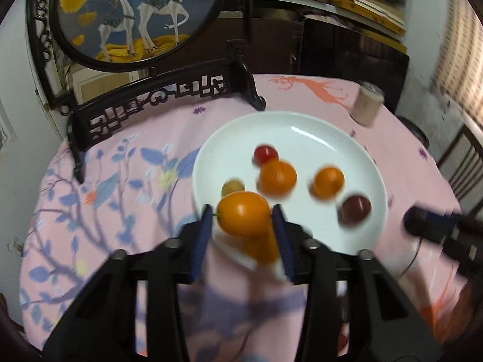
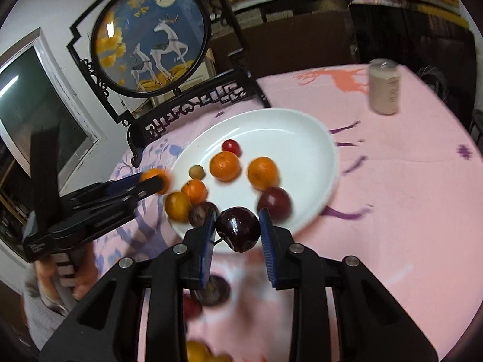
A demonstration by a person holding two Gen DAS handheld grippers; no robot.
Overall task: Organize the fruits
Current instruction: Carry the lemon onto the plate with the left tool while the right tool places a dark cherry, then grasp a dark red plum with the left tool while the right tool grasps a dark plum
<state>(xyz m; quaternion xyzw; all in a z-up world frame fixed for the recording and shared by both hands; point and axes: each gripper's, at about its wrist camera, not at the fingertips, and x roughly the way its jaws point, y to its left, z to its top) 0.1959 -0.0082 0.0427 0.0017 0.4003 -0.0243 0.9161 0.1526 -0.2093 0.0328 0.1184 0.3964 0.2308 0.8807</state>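
Your left gripper (image 1: pixel 241 214) is clamped on an orange fruit (image 1: pixel 243 212): the blue pads press its two sides, and it hangs at the near rim of the white plate (image 1: pixel 302 132). Your right gripper (image 2: pixel 238 226) is closed the same way on a dark red plum (image 2: pixel 238 227), held at the plate's near edge, its short stem pointing toward the left pad.

On the plate, in the right wrist view, lie a small red fruit (image 2: pixel 231 147) at the back, two mandarins (image 2: pixel 225 166) side by side in the middle, a small tan fruit (image 2: pixel 196 171) to their left, another dark plum (image 2: pixel 274 202) just beyond your right pad, and a cluster of two orange fruits (image 2: pixel 178 205) with a brownish one (image 2: pixel 199 214) touching them at the near left rim. More fruit lies blurred on the cloth beneath your right gripper, and you cannot tell its kind.

The plate rests on a pink tablecloth (image 2: pixel 407 181) printed with blue leaves and an orange deer. A pale can (image 2: pixel 384 87) stands upright well beyond the plate to the right. A dark carved wooden stand (image 1: pixel 157 96) carrying a round deer painting (image 1: pixel 135 12) sits at the table's back left. Behind it are dark furniture and stacked shelves.
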